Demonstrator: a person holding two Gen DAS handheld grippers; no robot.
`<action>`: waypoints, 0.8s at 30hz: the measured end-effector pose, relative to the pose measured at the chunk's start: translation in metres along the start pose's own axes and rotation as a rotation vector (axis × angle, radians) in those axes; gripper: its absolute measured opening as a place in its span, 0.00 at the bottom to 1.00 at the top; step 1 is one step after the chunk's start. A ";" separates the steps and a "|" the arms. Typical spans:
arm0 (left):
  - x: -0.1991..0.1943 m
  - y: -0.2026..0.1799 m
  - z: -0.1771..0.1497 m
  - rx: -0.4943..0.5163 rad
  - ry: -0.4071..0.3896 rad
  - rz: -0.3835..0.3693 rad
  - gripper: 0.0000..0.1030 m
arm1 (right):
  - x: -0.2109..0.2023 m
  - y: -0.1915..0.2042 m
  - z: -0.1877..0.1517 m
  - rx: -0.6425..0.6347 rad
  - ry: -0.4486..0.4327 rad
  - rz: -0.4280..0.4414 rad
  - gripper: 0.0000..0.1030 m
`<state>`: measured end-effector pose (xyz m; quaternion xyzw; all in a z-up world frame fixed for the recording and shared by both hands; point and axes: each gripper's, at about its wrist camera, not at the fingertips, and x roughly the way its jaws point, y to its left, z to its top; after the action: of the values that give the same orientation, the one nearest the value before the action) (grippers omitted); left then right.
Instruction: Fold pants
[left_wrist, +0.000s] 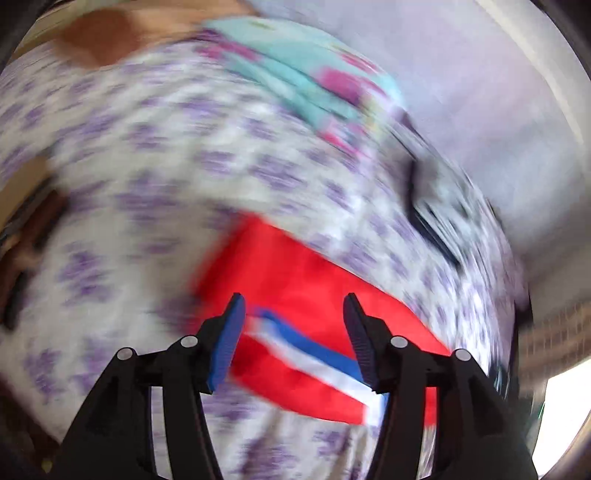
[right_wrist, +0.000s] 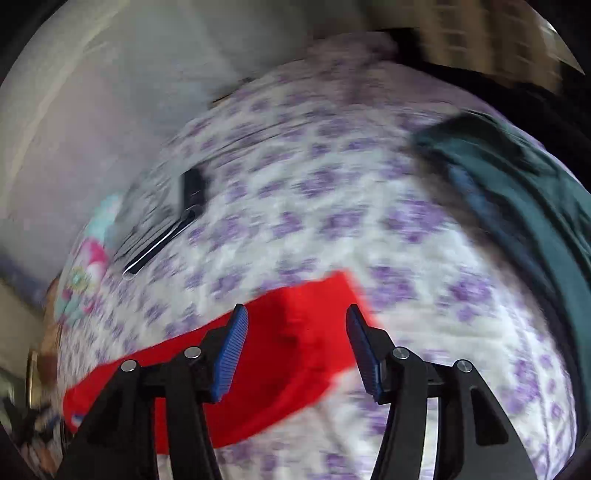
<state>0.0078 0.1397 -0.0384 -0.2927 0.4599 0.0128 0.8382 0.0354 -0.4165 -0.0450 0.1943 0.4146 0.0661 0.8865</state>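
Observation:
Red pants (left_wrist: 295, 273) with a blue and white side stripe (left_wrist: 314, 354) lie folded on a white bedspread with purple flowers (left_wrist: 147, 177). My left gripper (left_wrist: 293, 306) hovers above the striped end, jaws apart, nothing pressed between the pads. In the right wrist view the same red pants (right_wrist: 295, 332) lie below my right gripper (right_wrist: 295, 317), whose blue pads (right_wrist: 232, 354) stand apart and hold nothing. Both views are blurred by motion.
A turquoise and pink folded cloth (left_wrist: 303, 74) lies at the far side of the bed. A dark flat device (right_wrist: 192, 188) rests near it on the bedspread (right_wrist: 332, 203). A dark green garment (right_wrist: 517, 192) lies at the right. A pale wall (left_wrist: 480, 92) runs behind the bed.

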 end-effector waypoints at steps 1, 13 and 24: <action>0.012 -0.014 -0.002 0.053 0.026 -0.001 0.52 | 0.021 0.034 0.002 -0.073 0.045 0.090 0.55; 0.095 -0.037 -0.046 0.226 0.196 0.081 0.53 | 0.185 0.223 -0.001 -0.487 0.361 0.148 0.54; 0.109 -0.053 -0.051 0.285 0.213 0.087 0.79 | 0.122 0.229 -0.093 -0.618 0.550 0.441 0.55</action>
<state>0.0472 0.0431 -0.1182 -0.1505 0.5556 -0.0474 0.8164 0.0536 -0.1460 -0.0938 -0.0202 0.5439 0.4223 0.7248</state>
